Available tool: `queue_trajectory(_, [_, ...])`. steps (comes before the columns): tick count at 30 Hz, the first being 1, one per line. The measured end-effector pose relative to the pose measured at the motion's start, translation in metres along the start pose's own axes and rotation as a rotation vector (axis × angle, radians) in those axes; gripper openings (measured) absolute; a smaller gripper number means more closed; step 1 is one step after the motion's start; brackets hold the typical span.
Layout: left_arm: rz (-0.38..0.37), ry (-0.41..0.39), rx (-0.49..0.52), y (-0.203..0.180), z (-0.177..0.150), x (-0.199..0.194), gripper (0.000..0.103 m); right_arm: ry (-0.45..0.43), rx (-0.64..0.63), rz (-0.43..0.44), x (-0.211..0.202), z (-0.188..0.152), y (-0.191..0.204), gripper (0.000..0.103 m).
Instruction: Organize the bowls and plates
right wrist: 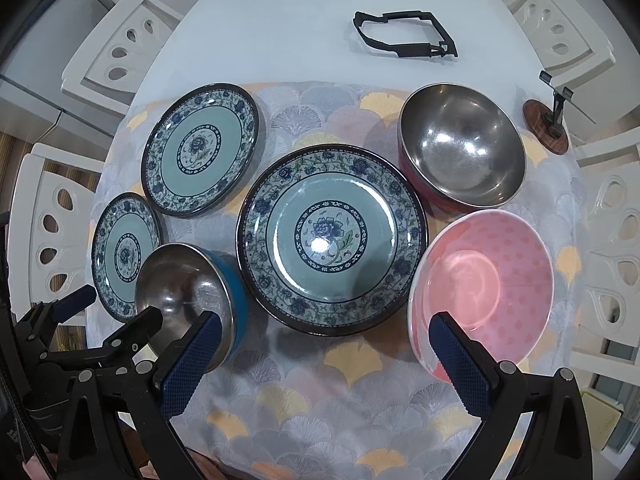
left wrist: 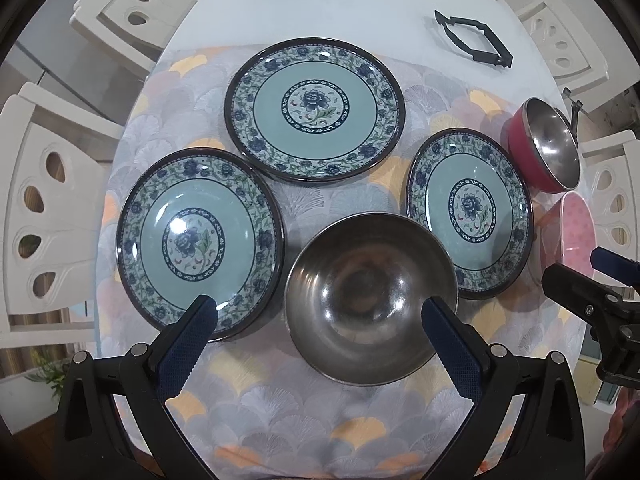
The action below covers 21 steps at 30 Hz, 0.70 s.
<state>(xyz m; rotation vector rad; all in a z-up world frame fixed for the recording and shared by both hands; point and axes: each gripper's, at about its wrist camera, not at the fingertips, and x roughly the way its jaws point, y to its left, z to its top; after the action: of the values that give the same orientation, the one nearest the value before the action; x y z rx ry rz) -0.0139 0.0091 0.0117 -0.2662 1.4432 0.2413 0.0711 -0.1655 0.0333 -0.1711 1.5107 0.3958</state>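
Observation:
Three teal floral plates lie on the patterned cloth: a far plate, a left plate and a right plate. A steel bowl with a blue outside sits near the front. A steel bowl with a red outside and a pink dotted bowl stand at the right. My left gripper is open above the blue bowl's near side. My right gripper is open between the blue and pink bowls.
A black plastic frame lies on the white table beyond the cloth. A small stand on a wooden disc is at the right edge. White chairs surround the table.

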Motion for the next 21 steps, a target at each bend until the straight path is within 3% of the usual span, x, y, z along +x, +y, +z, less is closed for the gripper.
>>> queue_trajectory(8, [0.001, -0.015, -0.053, 0.024, -0.008, -0.006, 0.102, -0.007, -0.029, 0.006, -0.002, -0.004, 0.014, 0.103])
queue_trajectory(14, [0.023, -0.033, -0.147, 0.074, -0.015, -0.01, 0.102, -0.033, -0.076, 0.009, -0.007, 0.004, 0.031, 0.103])
queue_trajectory(21, [0.046, -0.019, -0.254, 0.135, -0.02, 0.005, 0.102, -0.039, -0.137, 0.098, 0.001, 0.025, 0.065, 0.103])
